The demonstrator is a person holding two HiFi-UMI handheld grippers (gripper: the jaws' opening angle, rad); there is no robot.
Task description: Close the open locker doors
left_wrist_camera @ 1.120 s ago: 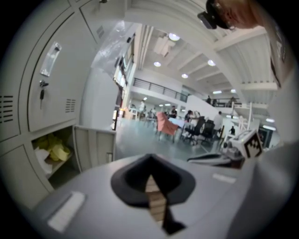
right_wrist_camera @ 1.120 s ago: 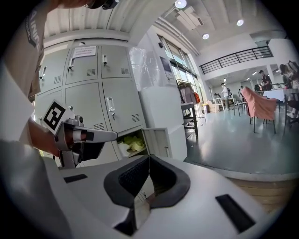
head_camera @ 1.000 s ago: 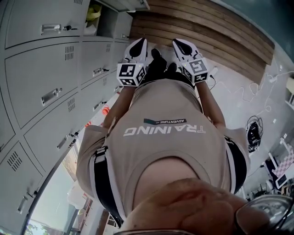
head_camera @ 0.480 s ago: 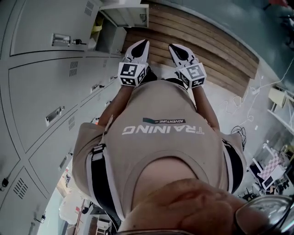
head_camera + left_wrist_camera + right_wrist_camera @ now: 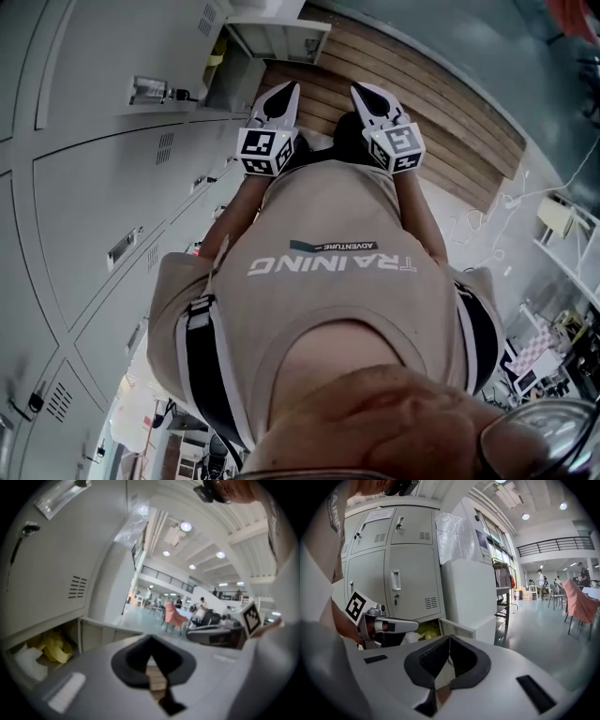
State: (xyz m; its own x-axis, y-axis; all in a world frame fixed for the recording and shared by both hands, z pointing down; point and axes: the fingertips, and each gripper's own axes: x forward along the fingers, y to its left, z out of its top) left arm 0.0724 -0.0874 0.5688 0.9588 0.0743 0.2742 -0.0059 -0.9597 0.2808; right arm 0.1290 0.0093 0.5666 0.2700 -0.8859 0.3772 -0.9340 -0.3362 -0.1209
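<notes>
A bank of grey lockers [image 5: 103,187] runs down the left of the head view. One low locker stands open at the top, its door [image 5: 281,39] swung out over the wooden floor. Inside it lie a yellow thing [image 5: 52,646] and a white thing [image 5: 26,660]. The same door [image 5: 457,627] and yellow thing [image 5: 425,630] show in the right gripper view. My left gripper [image 5: 289,92] is shut and empty, held in front of my body just short of the open locker. My right gripper [image 5: 362,92] is beside it, also shut and empty.
Wooden planking [image 5: 422,103] covers the floor ahead, with grey floor and cables [image 5: 487,225] at the right. A tall white block [image 5: 468,597] stands beside the lockers. Far off in the hall are a pink-draped chair [image 5: 174,616] and people.
The lockers have slid across the head view and the open locker's door shows more fully at the top. Both grippers stay shut, side by side in front of my body.
</notes>
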